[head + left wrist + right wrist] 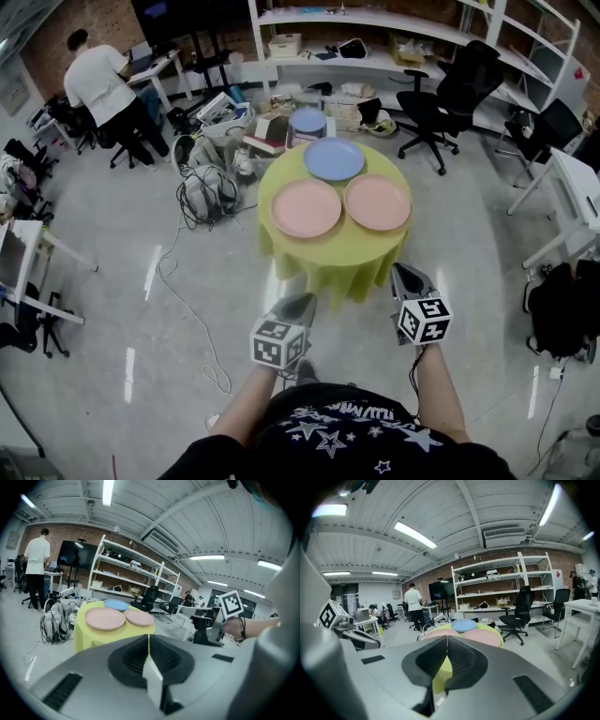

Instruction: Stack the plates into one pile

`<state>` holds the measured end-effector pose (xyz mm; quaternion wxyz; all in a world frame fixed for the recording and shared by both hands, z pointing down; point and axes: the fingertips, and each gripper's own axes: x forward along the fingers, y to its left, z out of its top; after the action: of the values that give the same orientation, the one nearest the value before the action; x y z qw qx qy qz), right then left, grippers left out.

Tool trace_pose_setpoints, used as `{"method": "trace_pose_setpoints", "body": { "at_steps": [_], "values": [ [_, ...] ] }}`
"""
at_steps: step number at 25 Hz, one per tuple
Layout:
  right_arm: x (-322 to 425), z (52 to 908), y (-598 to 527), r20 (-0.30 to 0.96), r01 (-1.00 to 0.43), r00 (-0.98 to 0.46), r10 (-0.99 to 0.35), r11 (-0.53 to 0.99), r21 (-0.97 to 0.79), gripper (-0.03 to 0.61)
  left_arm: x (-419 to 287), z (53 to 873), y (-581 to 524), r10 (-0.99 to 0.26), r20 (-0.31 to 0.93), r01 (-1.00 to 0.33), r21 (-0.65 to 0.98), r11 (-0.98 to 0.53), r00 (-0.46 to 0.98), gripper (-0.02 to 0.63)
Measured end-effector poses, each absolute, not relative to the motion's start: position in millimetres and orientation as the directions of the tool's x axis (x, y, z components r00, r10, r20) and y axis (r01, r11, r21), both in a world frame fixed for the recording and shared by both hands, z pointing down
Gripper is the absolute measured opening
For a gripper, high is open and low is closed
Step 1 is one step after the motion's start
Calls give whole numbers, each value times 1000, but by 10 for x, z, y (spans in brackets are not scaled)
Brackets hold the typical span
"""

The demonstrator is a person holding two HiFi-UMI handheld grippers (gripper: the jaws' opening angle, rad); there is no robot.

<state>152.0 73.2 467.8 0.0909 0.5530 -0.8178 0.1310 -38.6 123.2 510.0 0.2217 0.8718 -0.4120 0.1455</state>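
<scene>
On the round yellow-clothed table [330,262], a round blue plate [334,158] is set at the far edge, and the left pink plate [306,207] and the right pink plate [377,202] at the near edge. The left gripper [302,302] and the right gripper [408,275] are held clenched and empty, well short of the table, each straight behind its own pink plate.

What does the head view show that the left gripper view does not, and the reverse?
Only the head view shows the wearer's black star-printed shirt and the left gripper from outside. Only the left gripper view shows the ceiling strip light and that gripper's jaws closed together, nothing between them. Both show the round yellow-draped table, the left round pink plate, the right round pink plate, the round blue plate, the right gripper and a standing person in a white shirt.
</scene>
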Motion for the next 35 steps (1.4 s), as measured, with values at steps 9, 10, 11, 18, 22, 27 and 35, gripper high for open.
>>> {"method": "trace_pose_setpoints", "body": {
  "at_steps": [9,10,11,18,22,27,35],
  "values": [
    [1434,4820,409,322,-950,-310,-895,281,-135,15,-677,5176,868,-654,425,-778,271,-568,626,20],
    [1436,4846,386,329,-953,-302,-895,271,-139,15,-708,5184,848,-652,427,-777,272,-568,626,20],
    [1438,4872,365,337,-955,-293,-895,258,-145,15,-742,5190,830,-650,428,-776,273,-569,628,20],
    [1358,5173,241,396,-963,-240,-887,165,-214,15,-1058,5284,712,-635,443,-771,280,-572,632,20],
    [1366,5313,214,418,-962,-219,-882,122,-246,15,-1197,5366,652,-631,458,-771,244,-588,626,20],
    [1533,5386,141,441,-959,-189,-878,68,-275,15,-1265,5411,528,-637,462,-781,265,-565,617,20],
    [1771,5488,-380,458,-957,-213,-863,90,-277,17,-1140,5479,186,-655,484,-810,264,-523,580,20]
  ]
}}
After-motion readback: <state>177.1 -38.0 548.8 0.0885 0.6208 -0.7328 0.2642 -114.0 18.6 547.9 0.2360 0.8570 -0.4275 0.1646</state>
